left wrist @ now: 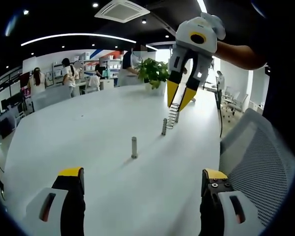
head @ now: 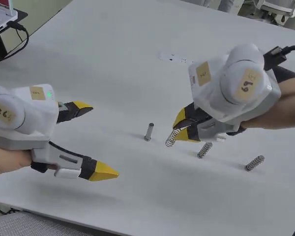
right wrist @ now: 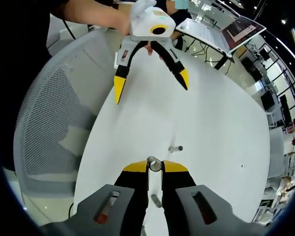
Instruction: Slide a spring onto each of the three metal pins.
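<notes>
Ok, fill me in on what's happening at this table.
A person holds a gripper in each hand over a white table. The right gripper is shut on a spring, which hangs just beside a bare metal pin that stands upright. The left gripper is open and holds nothing, off to the side. A second spring and a third spring stand nearby, seemingly on pins already, though I cannot tell for sure.
</notes>
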`<control>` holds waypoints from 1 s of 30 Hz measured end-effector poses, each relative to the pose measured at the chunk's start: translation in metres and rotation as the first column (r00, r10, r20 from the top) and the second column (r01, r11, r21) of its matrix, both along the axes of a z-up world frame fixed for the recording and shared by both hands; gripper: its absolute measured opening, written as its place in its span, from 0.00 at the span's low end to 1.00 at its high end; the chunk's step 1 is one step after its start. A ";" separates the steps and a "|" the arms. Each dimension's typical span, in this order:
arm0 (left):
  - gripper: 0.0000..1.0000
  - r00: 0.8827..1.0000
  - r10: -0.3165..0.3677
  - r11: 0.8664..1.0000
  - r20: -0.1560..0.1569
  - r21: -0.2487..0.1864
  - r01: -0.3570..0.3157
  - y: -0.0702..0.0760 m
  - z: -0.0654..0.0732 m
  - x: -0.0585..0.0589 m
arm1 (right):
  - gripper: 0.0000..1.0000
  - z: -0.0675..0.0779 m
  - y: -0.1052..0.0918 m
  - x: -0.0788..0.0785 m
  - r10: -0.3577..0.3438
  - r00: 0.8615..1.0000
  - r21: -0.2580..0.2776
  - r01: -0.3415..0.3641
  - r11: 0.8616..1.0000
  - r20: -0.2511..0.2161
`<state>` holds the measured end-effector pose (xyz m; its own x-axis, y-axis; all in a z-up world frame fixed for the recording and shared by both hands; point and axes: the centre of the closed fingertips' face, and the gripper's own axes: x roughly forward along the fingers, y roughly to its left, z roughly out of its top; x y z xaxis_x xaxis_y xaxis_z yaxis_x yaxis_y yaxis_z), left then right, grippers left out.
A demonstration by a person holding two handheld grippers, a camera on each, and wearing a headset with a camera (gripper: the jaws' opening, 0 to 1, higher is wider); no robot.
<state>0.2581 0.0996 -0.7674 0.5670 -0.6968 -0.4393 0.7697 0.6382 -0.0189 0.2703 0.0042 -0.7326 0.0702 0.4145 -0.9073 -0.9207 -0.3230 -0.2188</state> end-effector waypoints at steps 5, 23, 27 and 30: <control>0.96 1.000 -0.003 1.000 0.002 -0.007 0.003 -0.003 0.001 0.001 | 0.06 -0.006 0.007 0.003 0.023 1.000 -0.024 -0.023 0.999 -0.008; 0.95 1.000 0.006 1.000 0.000 -0.014 -0.006 -0.001 -0.001 0.002 | 0.06 -0.015 0.024 0.029 0.016 1.000 -0.040 -0.016 0.999 -0.006; 0.95 1.000 0.004 1.000 -0.001 -0.014 -0.004 -0.002 -0.001 0.002 | 0.06 -0.015 0.027 0.035 0.014 1.000 -0.039 -0.014 0.999 -0.004; 0.95 1.000 0.002 1.000 -0.002 -0.014 -0.002 -0.003 -0.001 0.003 | 0.06 -0.016 0.030 0.040 0.012 1.000 -0.042 -0.012 0.999 -0.002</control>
<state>0.2609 0.0967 -0.7684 0.5678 -0.7019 -0.4300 0.7683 0.6394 -0.0294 0.3100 0.0342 -0.7489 0.0635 0.3770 -0.9241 -0.9170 -0.3433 -0.2031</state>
